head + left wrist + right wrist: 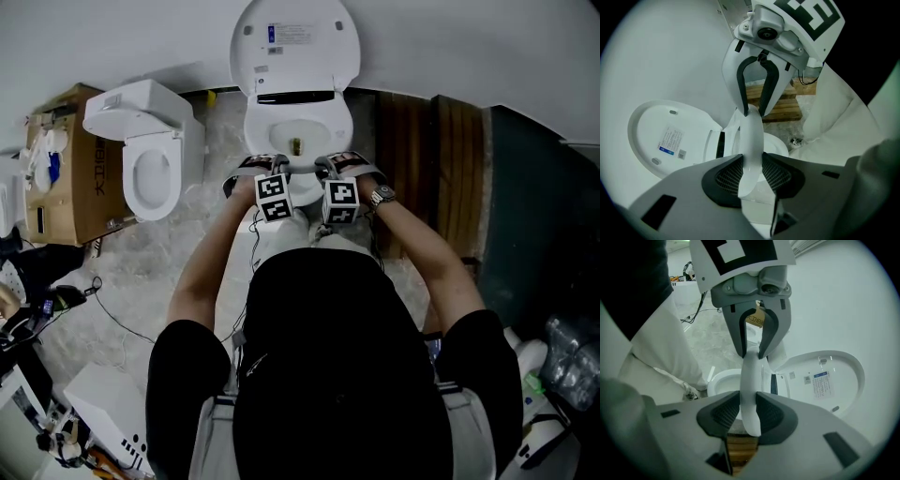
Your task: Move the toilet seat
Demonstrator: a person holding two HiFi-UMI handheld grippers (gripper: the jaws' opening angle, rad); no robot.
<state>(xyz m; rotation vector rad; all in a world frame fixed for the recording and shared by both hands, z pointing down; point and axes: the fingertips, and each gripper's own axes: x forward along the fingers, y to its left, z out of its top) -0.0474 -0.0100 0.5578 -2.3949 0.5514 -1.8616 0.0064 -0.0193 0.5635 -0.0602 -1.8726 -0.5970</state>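
Observation:
The white toilet [298, 141] stands ahead of me with its lid [295, 47] raised against the wall. Both grippers hold the front of the toilet seat [302, 187], side by side. My left gripper [263, 167] is shut on the seat's left front edge; in the left gripper view the white seat rim [751, 140] is pinched between the dark pads [725, 174]. My right gripper [339, 163] is shut on the right front edge, with the rim [750, 385] clamped between its pads [771, 414]. The seat is tilted up off the bowl [723, 380]. Each gripper view shows the other gripper on the same rim.
A second white toilet [150, 155] and a cardboard box [61, 169] stand to the left. Dark wooden planks [422, 159] lie to the right of the bowl. Cables [112, 314] trail across the marbled floor. Plastic bottles [572, 361] lie at the far right.

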